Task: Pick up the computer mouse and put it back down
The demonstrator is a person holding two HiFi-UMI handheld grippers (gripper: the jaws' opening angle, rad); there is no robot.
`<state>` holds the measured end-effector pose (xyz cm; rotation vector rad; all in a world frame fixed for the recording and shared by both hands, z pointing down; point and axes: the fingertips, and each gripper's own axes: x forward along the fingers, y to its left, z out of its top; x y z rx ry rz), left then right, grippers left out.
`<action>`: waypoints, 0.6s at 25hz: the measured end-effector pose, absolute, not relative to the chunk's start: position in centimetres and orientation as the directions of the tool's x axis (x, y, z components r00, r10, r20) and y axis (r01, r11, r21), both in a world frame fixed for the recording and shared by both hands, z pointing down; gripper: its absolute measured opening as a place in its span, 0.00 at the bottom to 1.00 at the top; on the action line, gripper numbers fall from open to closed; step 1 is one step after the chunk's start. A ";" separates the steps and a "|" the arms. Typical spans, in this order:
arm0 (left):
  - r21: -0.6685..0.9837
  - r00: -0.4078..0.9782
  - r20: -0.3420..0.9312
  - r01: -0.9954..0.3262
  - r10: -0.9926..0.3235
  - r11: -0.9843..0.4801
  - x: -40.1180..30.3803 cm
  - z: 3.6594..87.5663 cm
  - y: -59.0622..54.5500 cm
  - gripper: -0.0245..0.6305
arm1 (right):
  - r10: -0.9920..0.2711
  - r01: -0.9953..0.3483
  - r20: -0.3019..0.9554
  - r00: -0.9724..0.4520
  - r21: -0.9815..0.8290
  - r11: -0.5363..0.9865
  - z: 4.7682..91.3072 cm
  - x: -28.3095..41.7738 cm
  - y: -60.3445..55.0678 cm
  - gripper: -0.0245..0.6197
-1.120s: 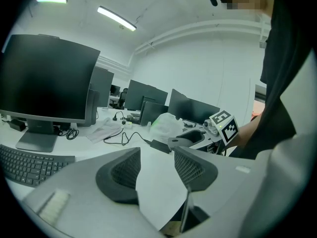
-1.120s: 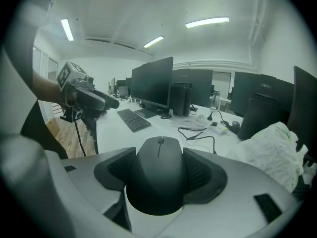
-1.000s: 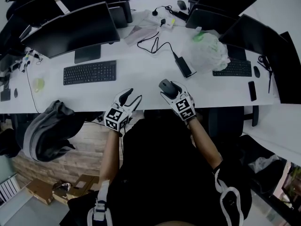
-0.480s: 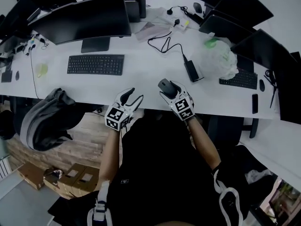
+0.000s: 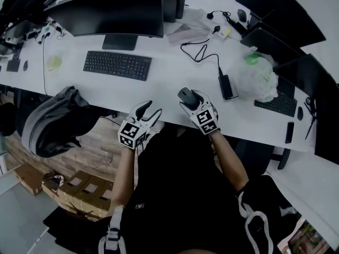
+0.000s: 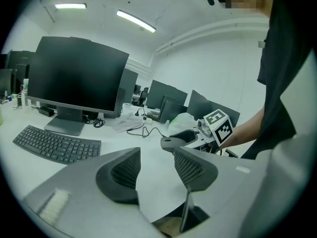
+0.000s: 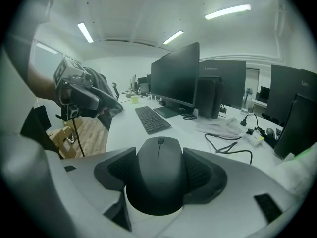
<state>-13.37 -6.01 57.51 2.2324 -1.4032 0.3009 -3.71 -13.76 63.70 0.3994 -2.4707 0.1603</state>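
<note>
Right gripper, its fingers clenched on the black computer mouse held between them above the white desk. Beside it, left gripper, fingers released, bare desk between. Beyond its fingertips, a keyboard, then a monitor.

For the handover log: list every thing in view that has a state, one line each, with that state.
right gripper: shut on the computer mouse.
computer mouse: clamped by its sides, near the front edge of the desk.
left gripper: open, nothing between the jaws.
monitor: screen dark.
keyboard: lying flat on the desk, nothing touching it.
</note>
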 end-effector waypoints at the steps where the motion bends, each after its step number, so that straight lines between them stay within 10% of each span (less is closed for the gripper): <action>1: 0.282 0.439 0.429 -0.895 -0.789 -0.345 -13.6 57.6 -5.9 0.36 | -0.235 -0.310 0.604 -0.762 -0.022 0.950 63.9 -4.0 -13.8 0.50; 15: 0.305 0.344 0.452 -0.927 -0.823 -0.220 -14.9 58.5 -4.7 0.36 | -0.125 -0.198 0.635 -0.762 -0.046 0.979 67.5 -7.3 -14.6 0.50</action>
